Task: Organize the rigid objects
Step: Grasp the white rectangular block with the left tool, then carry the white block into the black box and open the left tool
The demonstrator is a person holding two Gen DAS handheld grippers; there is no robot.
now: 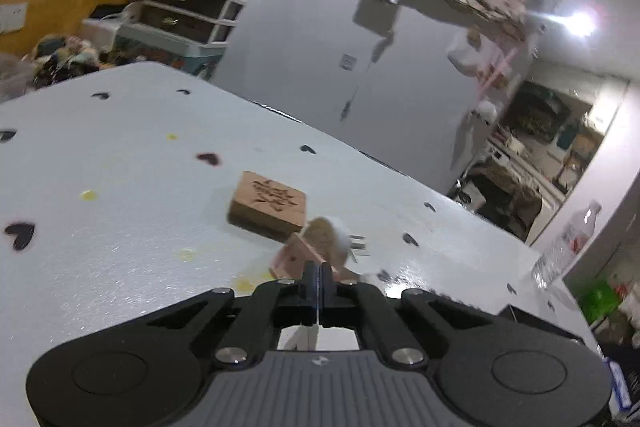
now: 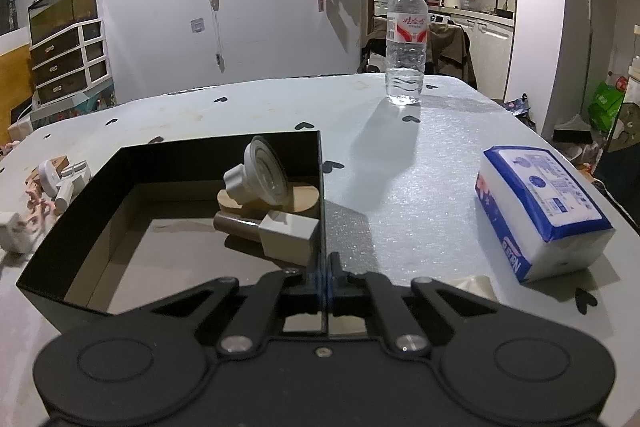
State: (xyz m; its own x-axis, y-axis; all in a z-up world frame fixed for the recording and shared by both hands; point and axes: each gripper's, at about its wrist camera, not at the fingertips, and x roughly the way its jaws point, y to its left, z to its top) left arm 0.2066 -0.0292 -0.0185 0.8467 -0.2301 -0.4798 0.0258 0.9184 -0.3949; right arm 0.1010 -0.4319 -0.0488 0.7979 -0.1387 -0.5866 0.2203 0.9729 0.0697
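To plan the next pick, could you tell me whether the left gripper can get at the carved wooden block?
Probably yes: the carved wooden block lies uncovered on the table just beyond the left gripper, with only a pink piece nearer. Its jaws are shut, so they must open first.

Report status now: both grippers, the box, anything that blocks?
Right gripper shut on black box wall. Left gripper shut, holding nothing visible. Wooden block and small pieces on table. Nothing blocks.
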